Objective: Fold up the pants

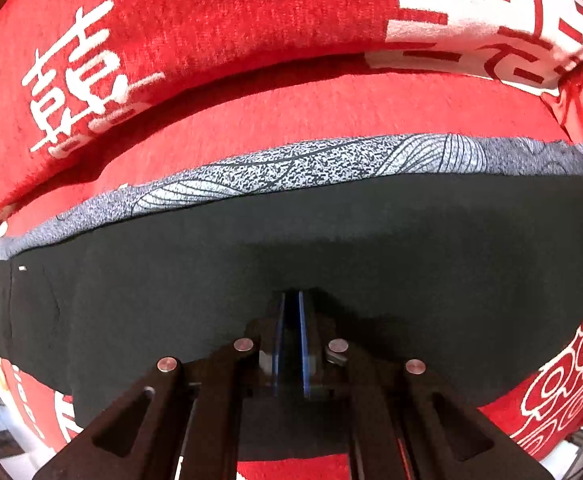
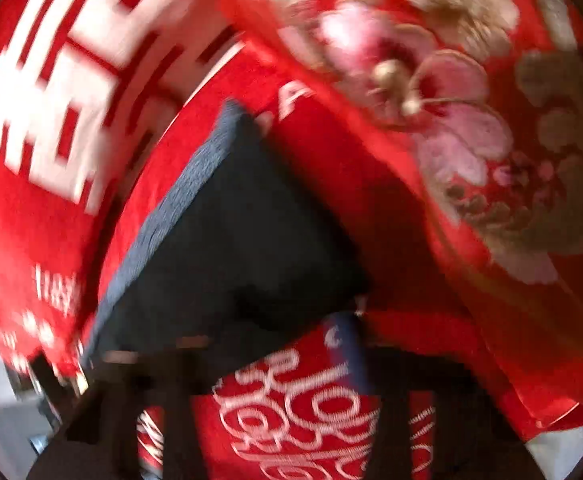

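Plainly, the dark pants point(image 1: 331, 248) lay folded flat on a red bedspread point(image 1: 251, 12) printed with white characters, a gray patterned lining strip point(image 1: 291, 168) peeking out along their far edge. The left gripper point(image 1: 291, 304) pointed steeply down with its jaws squeezed together at the near edge of the pants; whether cloth was pinched between them could not be told. The right gripper point(image 2: 287, 344) showed only as a heavy blur near a corner of the pants point(image 2: 231, 240), and its jaws could not be read. The likely risk was that a fast right-hand move would drag that corner and skew the stacked layers, or that the left would lift only the top layer. A red embroidered flowered cloth point(image 2: 451, 120) crowded in just beside the pants and could snag a swing.
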`<state>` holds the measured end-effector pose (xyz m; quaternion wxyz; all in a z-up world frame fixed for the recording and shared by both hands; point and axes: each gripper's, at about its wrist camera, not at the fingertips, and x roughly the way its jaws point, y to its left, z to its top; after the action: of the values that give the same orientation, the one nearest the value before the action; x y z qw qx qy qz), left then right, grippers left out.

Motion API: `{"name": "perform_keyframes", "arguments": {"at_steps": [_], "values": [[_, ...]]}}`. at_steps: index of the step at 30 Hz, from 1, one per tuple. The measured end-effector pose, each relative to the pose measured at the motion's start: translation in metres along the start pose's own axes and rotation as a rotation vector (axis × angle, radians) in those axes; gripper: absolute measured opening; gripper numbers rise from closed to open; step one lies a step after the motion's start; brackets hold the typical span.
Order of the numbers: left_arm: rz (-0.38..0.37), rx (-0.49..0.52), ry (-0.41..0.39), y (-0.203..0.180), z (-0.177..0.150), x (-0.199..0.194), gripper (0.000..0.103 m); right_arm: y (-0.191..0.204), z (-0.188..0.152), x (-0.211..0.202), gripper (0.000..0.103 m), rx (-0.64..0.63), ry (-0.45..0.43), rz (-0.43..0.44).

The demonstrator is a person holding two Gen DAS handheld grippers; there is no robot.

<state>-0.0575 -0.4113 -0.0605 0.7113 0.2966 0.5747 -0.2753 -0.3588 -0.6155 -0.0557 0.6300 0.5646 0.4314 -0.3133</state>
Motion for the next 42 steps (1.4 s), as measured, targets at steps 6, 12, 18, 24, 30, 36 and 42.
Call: {"name": "perform_keyframes", "arguments": {"at_steps": [6,12,18,24,30,36,42], "values": [[-0.001,-0.046,-0.015,0.008,0.01,-0.012,0.007,0.046,0.012,-0.027,0.012,-0.21,-0.083,0.036],[0.0,-0.048,-0.046,0.005,0.026,-0.028,0.007,0.029,0.011,-0.009,0.026,-0.217,0.018,-0.106],[-0.007,0.009,-0.049,-0.017,0.055,-0.02,0.007,0.086,0.001,-0.048,0.027,-0.413,-0.143,-0.022],[0.033,-0.037,-0.019,-0.023,0.069,0.012,0.007,0.115,0.05,0.05,0.027,-0.462,0.018,-0.054],[0.08,0.014,-0.057,-0.015,0.053,0.009,0.008,0.079,0.081,0.037,0.016,-0.353,-0.106,-0.152],[0.061,-0.057,0.003,0.015,0.026,-0.012,0.008,0.096,0.035,0.014,0.047,-0.47,-0.035,-0.125],[0.051,-0.082,0.075,0.027,-0.021,-0.011,0.008,0.097,-0.035,0.052,0.05,-0.54,0.042,-0.165]]}}
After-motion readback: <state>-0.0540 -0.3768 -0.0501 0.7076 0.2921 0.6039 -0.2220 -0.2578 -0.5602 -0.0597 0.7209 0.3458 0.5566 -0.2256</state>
